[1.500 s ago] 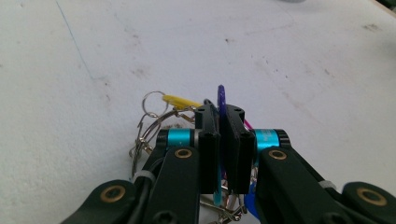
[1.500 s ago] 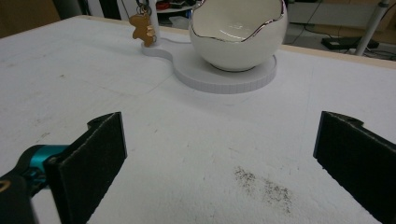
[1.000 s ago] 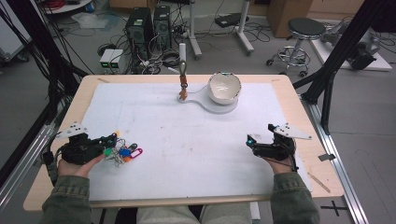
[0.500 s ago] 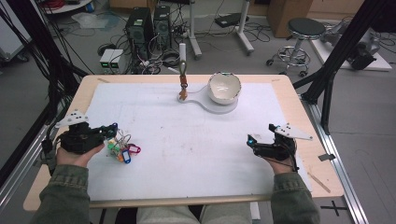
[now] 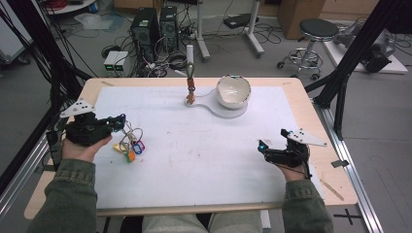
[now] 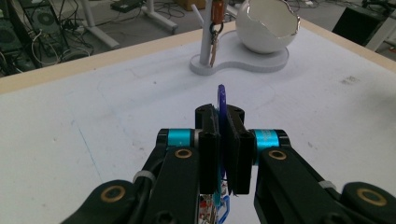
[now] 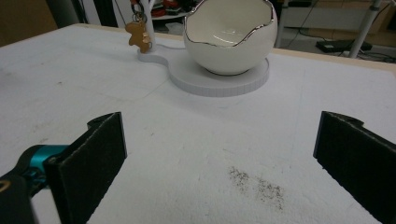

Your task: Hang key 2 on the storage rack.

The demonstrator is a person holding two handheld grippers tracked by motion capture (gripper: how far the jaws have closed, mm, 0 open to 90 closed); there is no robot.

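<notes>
From above, my left tool (image 5: 118, 121) pinches a blue key tag, the key bunch (image 5: 130, 144) dangling over the worktop's (image 5: 204, 145) left side. Along the left tool, the blue tag (image 6: 222, 100) sits clamped between the pads. Along my right tool (image 7: 224, 154), jaws spread, facing the white bowl (image 7: 229, 35).

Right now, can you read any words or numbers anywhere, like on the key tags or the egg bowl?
No text can be read.
key tags: coloured, too small to show any writing.
egg bowl: plain white, no writing.
blue tag in the left gripper: seen edge-on, no writing visible.
</notes>
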